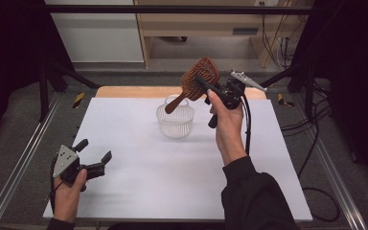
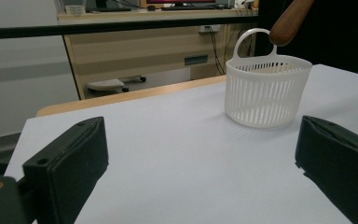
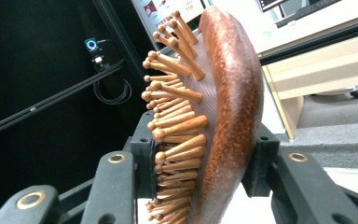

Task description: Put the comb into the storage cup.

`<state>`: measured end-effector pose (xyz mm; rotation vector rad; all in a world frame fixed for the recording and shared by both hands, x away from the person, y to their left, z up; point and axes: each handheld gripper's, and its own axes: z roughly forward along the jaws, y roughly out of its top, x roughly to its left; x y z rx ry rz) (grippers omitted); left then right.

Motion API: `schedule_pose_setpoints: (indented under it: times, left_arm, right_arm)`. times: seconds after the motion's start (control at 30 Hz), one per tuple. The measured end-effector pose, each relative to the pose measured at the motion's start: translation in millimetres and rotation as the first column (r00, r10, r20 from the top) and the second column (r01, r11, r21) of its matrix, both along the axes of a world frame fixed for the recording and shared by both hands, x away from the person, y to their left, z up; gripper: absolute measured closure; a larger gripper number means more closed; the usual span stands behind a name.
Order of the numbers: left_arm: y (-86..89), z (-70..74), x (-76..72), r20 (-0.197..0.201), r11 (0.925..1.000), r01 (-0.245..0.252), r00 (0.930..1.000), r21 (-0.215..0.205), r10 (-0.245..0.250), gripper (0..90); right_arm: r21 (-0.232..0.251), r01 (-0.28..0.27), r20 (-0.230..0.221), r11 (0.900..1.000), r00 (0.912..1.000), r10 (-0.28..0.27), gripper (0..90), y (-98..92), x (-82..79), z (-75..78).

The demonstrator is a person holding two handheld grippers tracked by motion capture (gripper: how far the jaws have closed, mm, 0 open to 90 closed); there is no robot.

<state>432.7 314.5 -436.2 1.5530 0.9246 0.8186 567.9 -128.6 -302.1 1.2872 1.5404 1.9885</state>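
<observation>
Above the far middle of the white table, the right gripper holds a wooden hairbrush by its head, the jaws nearly closed with one pad on the bristles and the other on the smooth back. The brush hangs tilted, its handle pointing down toward the white slotted basket that stands below it on the table, with the handle tip just over the basket's rim by the loop. The likely aim is to drop the brush into the basket, and the risk lies in that grip: bristles bend and give, so the head could twist or slide between the pads. The handle could also catch the loop or the rim and tip the light basket over. The right hand is raised, the forearm reaching forward from the near edge. Near the left front corner, the left gripper rests low in its hand, jaws wide apart and holding nothing.
</observation>
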Motion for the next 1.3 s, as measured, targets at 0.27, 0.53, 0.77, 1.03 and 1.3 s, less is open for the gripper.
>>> schedule_pose_setpoints:
  times: [0.27, 0.53, 0.77, 1.03, 1.3]
  left_arm:
    - [1.3, 0.6, 0.0, 0.006, 1.0, -0.004, 1.0, -0.004, 0.004, 2.7]
    - [1.1, 0.5, 0.1, 0.007, 1.0, -0.006, 1.0, -0.003, 0.006, 2.7]
    - [1.8, 0.7, 0.0, 0.009, 1.0, -0.008, 0.9999, -0.006, 0.008, 2.7]
    - [1.7, 0.8, -0.3, 0.009, 1.0, -0.006, 0.9999, -0.003, 0.006, 2.7]
    - [2.3, 0.8, -0.3, 0.009, 1.0, -0.008, 0.9999, -0.005, 0.008, 2.7]
  right_arm:
    - [-0.003, 0.009, 0.0, 1.0, 1.0, -0.009, 56.5, -1.9, 2.8, -1.0]
    - [-0.013, 0.017, 0.006, 1.0, 0.9998, -0.017, 56.3, -3.3, 3.1, 0.0]
    - [-0.027, 0.022, 0.007, 0.999, 0.9997, -0.021, 56.3, -2.7, 3.1, -0.2]
    - [-0.034, 0.032, 0.002, 0.999, 0.9995, -0.031, 56.1, -2.0, 5.1, -3.1]
    - [-0.036, 0.034, 0.003, 0.999, 0.9994, -0.034, 56.1, 1.5, 6.5, -4.8]
